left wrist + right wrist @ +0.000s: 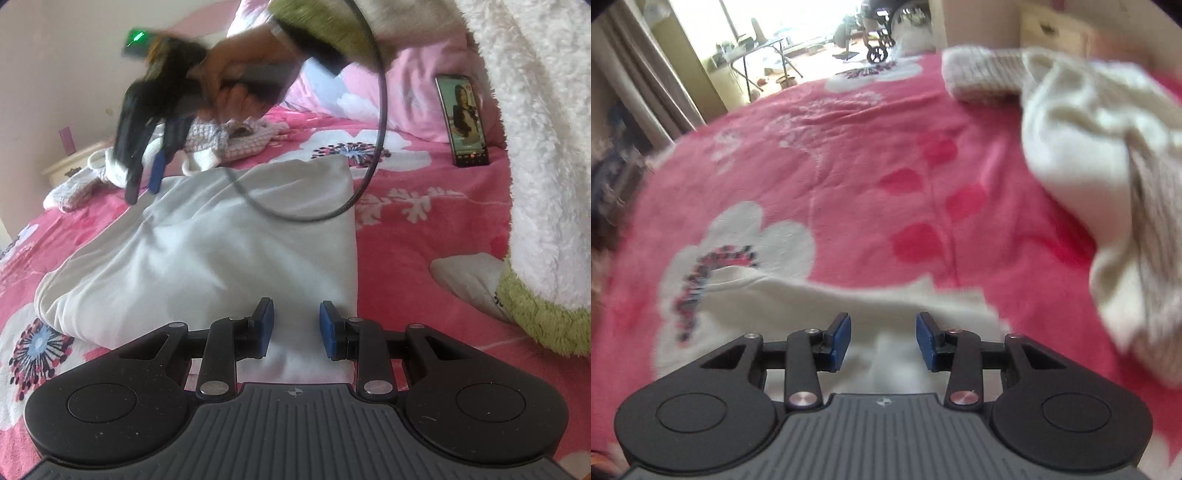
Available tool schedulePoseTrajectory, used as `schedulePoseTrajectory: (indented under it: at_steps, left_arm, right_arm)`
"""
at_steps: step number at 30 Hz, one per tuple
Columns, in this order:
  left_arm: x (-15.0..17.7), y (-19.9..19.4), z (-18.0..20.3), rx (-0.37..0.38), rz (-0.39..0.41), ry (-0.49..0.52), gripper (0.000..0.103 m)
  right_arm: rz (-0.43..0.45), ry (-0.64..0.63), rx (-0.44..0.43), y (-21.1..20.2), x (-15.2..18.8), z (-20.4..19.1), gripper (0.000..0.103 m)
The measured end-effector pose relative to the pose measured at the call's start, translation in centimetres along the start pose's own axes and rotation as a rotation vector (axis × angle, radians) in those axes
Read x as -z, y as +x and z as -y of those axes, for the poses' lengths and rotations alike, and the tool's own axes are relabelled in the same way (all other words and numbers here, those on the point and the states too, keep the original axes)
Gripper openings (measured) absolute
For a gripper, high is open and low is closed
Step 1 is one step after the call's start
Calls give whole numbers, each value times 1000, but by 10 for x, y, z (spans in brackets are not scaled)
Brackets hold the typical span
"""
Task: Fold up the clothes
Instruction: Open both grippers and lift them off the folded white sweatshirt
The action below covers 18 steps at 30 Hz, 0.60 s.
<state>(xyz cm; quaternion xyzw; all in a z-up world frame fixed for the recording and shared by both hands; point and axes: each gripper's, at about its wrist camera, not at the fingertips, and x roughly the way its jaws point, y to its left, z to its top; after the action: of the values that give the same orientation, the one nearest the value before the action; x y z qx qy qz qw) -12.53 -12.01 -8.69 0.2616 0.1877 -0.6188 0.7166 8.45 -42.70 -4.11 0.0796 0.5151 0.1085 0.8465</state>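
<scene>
A white folded garment (221, 251) lies on the pink floral blanket (424, 229). My left gripper (297, 325) hovers at the garment's near edge. Its blue pads (266, 328) stand apart, with only the cloth's surface showing behind the gap. A hand (236, 74) holds my right gripper (142, 192) at the garment's far left corner, fingers pointing down, blurred. In the right wrist view the right gripper (884, 339) is open over a white garment's edge (812, 295), with nothing pinched between its pads.
A loose pile of cream and knitted clothes (207, 144) (1089, 147) lies beyond the garment. A phone (463, 122) leans against a pink pillow (406, 85). A fluffy white sleeve with green cuff (546, 184) fills the right. A black cable (380, 122) loops over the garment.
</scene>
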Motion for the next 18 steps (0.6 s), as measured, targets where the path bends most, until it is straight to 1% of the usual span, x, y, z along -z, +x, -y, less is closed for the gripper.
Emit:
schedulePoseTrajectory:
  at_steps: [1,2,4,5,6,7,8,9,10,11,12,14,15,18]
  left_arm:
    - [1,-1,-1,3,5,-1,27]
    - [2,-1,-1,4,11,8,27]
    - [2,-1,1,3,16,28,27]
    - [2,0,2,2,19,39,27]
    - [2,0,3,2,21,49,27]
    - [3,0,4,1,23,60,27]
    - [2,0,4,1,22,68,27]
    - [1,1,5,1,20,73,27]
    - [1,1,6,1,20,78,27]
    - [1,0,6,0,20,83,27]
    - [1,0,6,0,19,84,27]
    - [1,1,6,1,17,84,27]
    - [0,1,5,0,14,85,27]
    - [-2,1,6,-5,4,90,27]
  right_arm:
    - [-17,20,-24,-5,3,4,42]
    - [-36,16,-15,-3,7,6,40]
    - [-74,-27,50,12,14,8,40]
    - [-76,-34,76,20,15,12,39]
    - [-55,-3,65,27,10,22,39]
    - [-15,53,51,26,2,31,39]
    - [33,113,53,21,-7,40,39]
    - [87,144,65,11,-14,45,39]
    - [115,148,71,0,-16,47,40]
    - [122,146,67,-10,-16,48,41]
    - [111,145,46,-19,-13,49,41]
    - [58,109,-45,-38,6,45,41]
    - [28,66,-81,-44,17,40,41]
    - [-71,-57,-146,-43,51,28,41]
